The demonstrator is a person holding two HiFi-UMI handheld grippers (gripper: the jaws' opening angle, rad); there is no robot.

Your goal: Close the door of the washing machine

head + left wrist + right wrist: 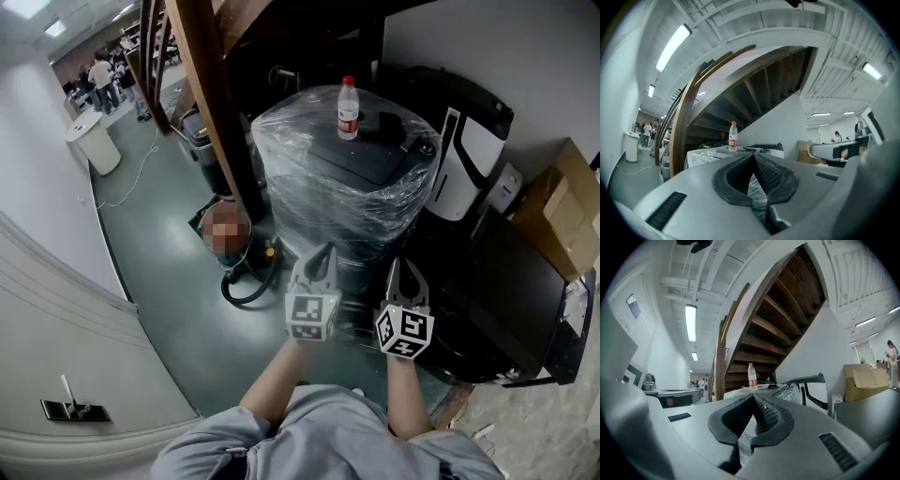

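The washing machine (342,183) stands wrapped in clear plastic film, with a dark lid on top. A water bottle (348,108) with a red cap stands on the lid next to a small dark object (389,125). My left gripper (325,251) and right gripper (398,266) are side by side in front of the machine, both shut with nothing between the jaws. The machine's front below them is dark and mostly hidden. In the left gripper view the shut gripper (753,156) points toward the wrapped machine (712,154) and the bottle (733,136). The right gripper (753,397) also faces the bottle (752,375).
A wooden stair beam (216,103) rises left of the machine. A white and black appliance (469,159), cardboard boxes (572,211) and a dark flat panel (511,291) crowd the right. A black hose (246,283) lies on the green floor (159,244). Further back are a white round stand (94,141) and people.
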